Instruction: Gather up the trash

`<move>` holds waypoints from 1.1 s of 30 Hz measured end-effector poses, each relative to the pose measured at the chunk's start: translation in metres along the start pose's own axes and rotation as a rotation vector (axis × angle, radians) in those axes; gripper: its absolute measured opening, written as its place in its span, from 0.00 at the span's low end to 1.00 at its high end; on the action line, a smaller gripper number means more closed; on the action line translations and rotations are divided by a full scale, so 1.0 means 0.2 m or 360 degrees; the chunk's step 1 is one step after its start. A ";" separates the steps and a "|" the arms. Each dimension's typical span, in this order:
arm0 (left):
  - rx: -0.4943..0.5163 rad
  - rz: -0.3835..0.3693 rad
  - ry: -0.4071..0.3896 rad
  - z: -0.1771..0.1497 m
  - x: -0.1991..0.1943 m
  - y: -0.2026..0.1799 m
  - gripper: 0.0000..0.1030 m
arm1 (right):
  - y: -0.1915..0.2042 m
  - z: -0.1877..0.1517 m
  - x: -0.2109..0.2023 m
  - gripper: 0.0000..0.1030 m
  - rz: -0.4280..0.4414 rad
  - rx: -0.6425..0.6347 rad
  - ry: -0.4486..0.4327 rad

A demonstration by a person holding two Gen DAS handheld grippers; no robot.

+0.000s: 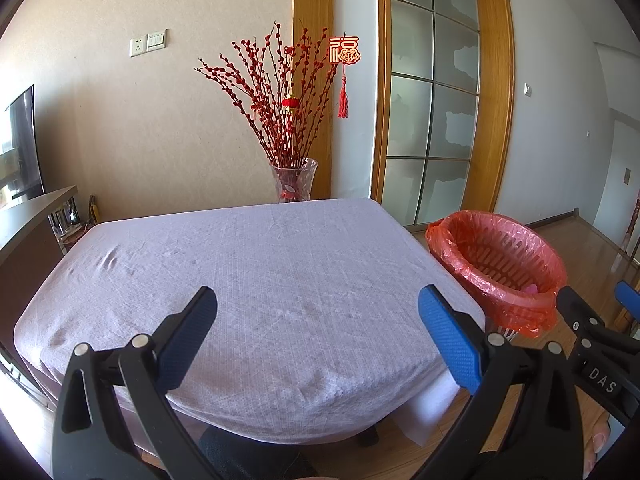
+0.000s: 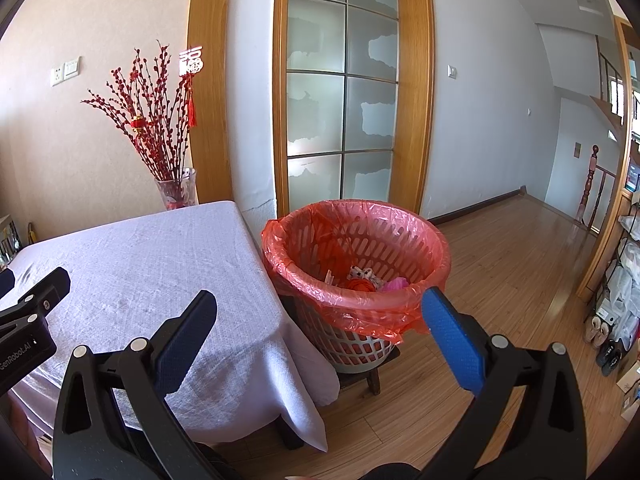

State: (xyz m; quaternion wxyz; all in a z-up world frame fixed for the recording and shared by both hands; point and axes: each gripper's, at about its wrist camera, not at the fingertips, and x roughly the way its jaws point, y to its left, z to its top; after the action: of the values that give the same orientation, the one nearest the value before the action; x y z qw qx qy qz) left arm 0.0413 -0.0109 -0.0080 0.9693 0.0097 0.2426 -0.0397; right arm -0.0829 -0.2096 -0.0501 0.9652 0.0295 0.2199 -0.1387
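A white slotted basket lined with a red plastic bag stands on a low stool to the right of the table; it also shows in the left wrist view. Several pieces of trash lie inside it, red, pink and spotted. My left gripper is open and empty above the near part of the lavender tablecloth. My right gripper is open and empty, held in front of the basket at the table's right corner. No trash shows on the cloth.
A glass vase of red branches stands behind the table's far edge. A frosted glass door is behind the basket. Wooden floor stretches right, with a shoe rack at the far right. A TV cabinet is at left.
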 end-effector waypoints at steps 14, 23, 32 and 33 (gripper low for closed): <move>0.0003 -0.0001 0.0005 -0.01 0.01 0.00 0.96 | 0.00 0.00 0.00 0.98 0.0000 0.0003 0.0003; 0.0000 0.0013 0.0009 -0.02 0.02 -0.01 0.96 | 0.00 -0.01 0.01 0.98 0.0004 -0.0001 0.0007; -0.0006 0.0008 0.0034 -0.02 0.03 0.00 0.96 | 0.00 -0.02 0.01 0.98 0.0011 -0.0003 0.0013; -0.0006 0.0006 0.0035 -0.02 0.03 0.00 0.96 | 0.00 -0.02 0.01 0.98 0.0010 -0.0002 0.0013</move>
State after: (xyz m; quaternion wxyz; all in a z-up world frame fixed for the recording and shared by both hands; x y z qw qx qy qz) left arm 0.0441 -0.0105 -0.0142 0.9666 0.0087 0.2533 -0.0373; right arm -0.0832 -0.2101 -0.0540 0.9647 0.0300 0.2239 -0.1352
